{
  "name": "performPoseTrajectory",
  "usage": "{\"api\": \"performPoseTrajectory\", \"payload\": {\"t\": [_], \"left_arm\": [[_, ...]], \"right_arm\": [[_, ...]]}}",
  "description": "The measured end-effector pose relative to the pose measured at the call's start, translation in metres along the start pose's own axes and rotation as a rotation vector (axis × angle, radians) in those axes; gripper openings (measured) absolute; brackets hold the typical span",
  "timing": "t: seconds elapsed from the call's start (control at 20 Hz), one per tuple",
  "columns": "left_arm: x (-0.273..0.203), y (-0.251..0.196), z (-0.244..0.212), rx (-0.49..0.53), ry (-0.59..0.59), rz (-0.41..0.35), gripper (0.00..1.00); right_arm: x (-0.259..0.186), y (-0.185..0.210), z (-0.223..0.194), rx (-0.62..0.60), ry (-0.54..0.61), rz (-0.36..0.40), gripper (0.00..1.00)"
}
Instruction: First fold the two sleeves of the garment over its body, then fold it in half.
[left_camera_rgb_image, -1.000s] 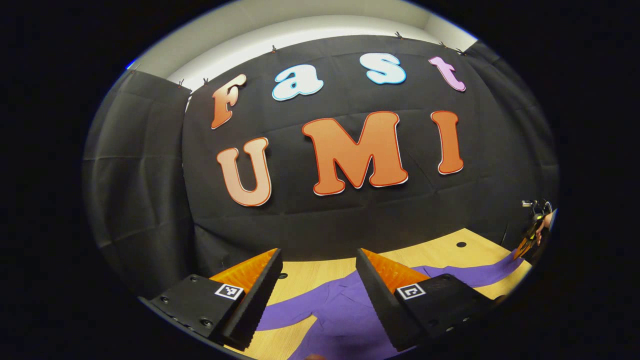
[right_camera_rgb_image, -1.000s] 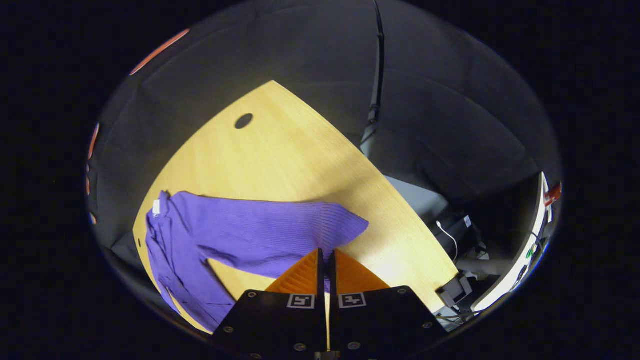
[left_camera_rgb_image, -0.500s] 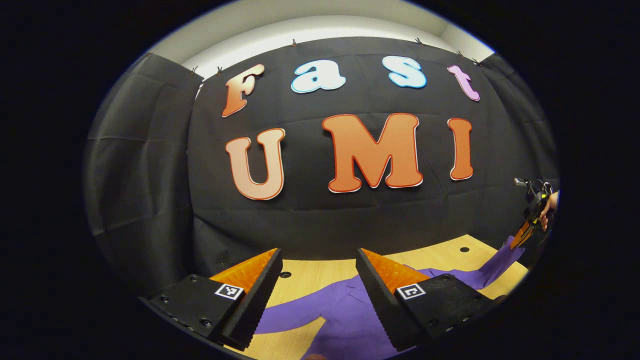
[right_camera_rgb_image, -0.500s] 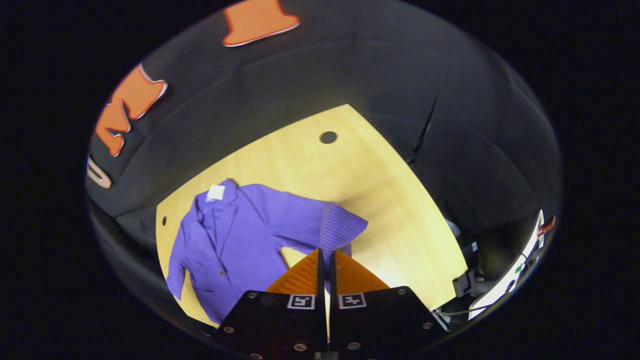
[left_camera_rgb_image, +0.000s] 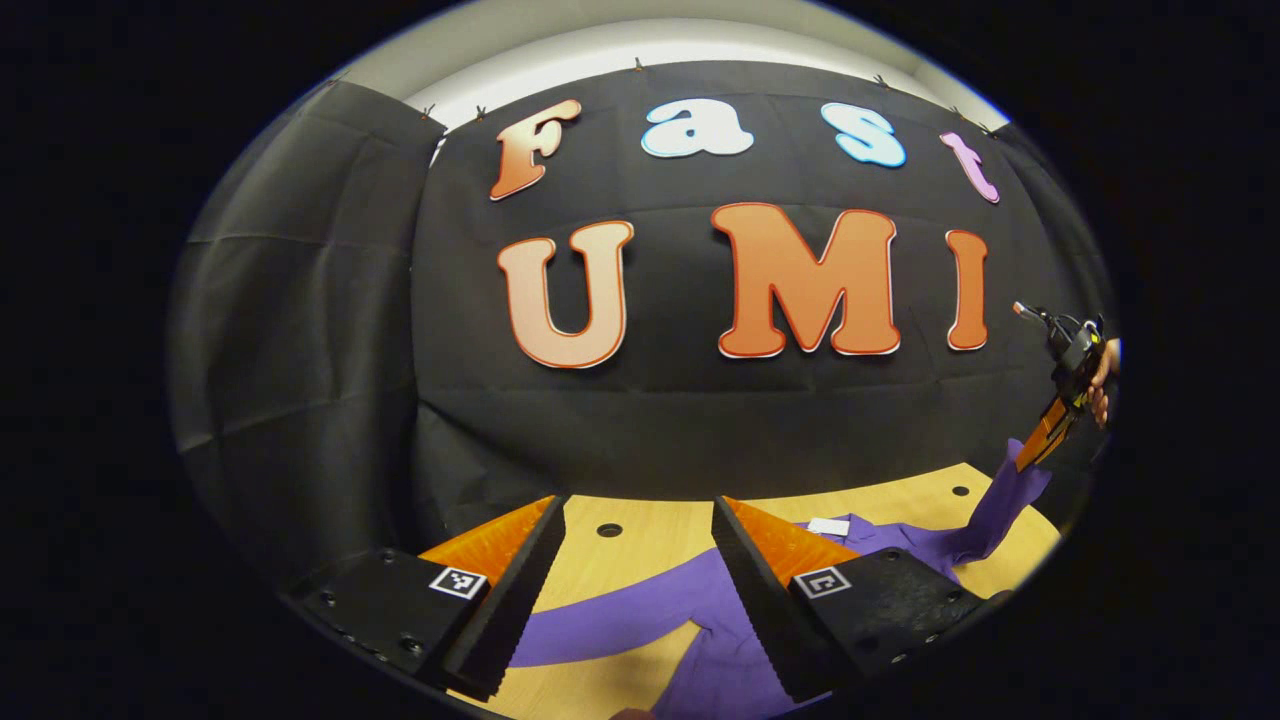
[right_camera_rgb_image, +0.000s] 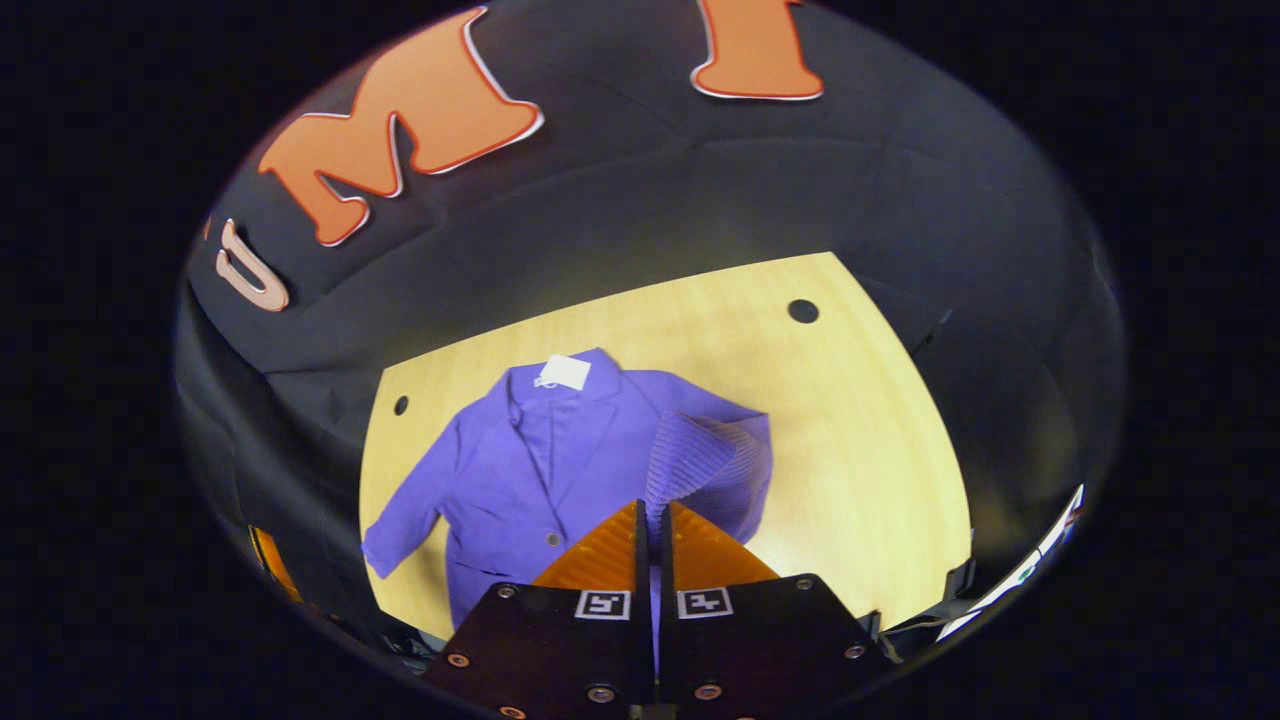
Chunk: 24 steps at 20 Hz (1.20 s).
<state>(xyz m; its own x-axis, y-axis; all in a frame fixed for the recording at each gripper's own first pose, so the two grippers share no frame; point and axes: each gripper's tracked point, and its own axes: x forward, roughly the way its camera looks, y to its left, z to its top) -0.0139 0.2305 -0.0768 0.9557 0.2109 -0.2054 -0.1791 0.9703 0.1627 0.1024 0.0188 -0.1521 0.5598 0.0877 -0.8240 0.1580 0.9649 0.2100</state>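
Left gripper view: left tongs (left_camera_rgb_image: 635, 560) gaped wide, holding nothing, low over the near edge of the light wood surface (left_camera_rgb_image: 650, 527). Purple garment (left_camera_rgb_image: 700, 600) lay flat on it, one sleeve (left_camera_rgb_image: 1005, 500) lifted off near the right edge by the right tongs (left_camera_rgb_image: 1040, 445), a hand (left_camera_rgb_image: 1100, 385) gripping them. Black cloth wall (left_camera_rgb_image: 300, 350) behind, pale strip of room wall above.

Right gripper view: right tongs (right_camera_rgb_image: 655, 520) pinched together on the ribbed cuff (right_camera_rgb_image: 700, 460), sleeve raised over the garment (right_camera_rgb_image: 520, 470) body. White tag (right_camera_rgb_image: 563, 372) at the collar. Round holes in the surface (right_camera_rgb_image: 860, 440) near its far corners.
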Motion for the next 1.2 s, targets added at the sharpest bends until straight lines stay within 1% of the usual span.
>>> {"api": "performPoseTrajectory", "payload": {"t": [0.2, 0.35, 0.5, 0.65, 0.8, 0.9, 1.0, 1.1, 1.15, 1.2], "left_arm": [[-0.001, 0.039, -0.014, 0.027, 0.014, 0.053, 0.95], [0.003, 0.066, -0.025, 0.025, 0.035, 0.092, 0.95], [0.008, 0.084, -0.033, 0.022, 0.059, 0.113, 0.95], [0.015, 0.092, -0.046, 0.035, 0.090, 0.108, 0.95], [0.020, 0.098, -0.054, 0.055, 0.112, 0.095, 0.96], [0.024, 0.103, -0.060, 0.062, 0.127, 0.092, 0.96], [0.028, 0.110, -0.067, 0.068, 0.145, 0.091, 0.96], [0.031, 0.116, -0.075, 0.078, 0.166, 0.094, 0.96], [0.032, 0.118, -0.078, 0.078, 0.177, 0.093, 0.96], [0.033, 0.118, -0.082, 0.078, 0.188, 0.093, 0.96]], "right_arm": [[0.010, 0.055, -0.003, -0.036, 0.024, 0.056, 0.02], [0.018, 0.101, -0.005, -0.048, 0.029, 0.113, 0.02], [0.025, 0.141, -0.011, -0.060, 0.026, 0.165, 0.02], [0.040, 0.169, -0.013, -0.062, 0.002, 0.179, 0.02], [0.054, 0.199, -0.015, -0.070, -0.006, 0.210, 0.02], [0.067, 0.208, -0.010, -0.105, -0.031, 0.181, 0.02], [0.076, 0.223, -0.012, -0.115, -0.035, 0.182, 0.03], [0.075, 0.249, -0.014, -0.083, -0.035, 0.252, 0.09], [0.072, 0.262, -0.015, -0.076, -0.041, 0.283, 0.15], [0.068, 0.269, -0.015, -0.080, -0.056, 0.308, 0.28]]}}
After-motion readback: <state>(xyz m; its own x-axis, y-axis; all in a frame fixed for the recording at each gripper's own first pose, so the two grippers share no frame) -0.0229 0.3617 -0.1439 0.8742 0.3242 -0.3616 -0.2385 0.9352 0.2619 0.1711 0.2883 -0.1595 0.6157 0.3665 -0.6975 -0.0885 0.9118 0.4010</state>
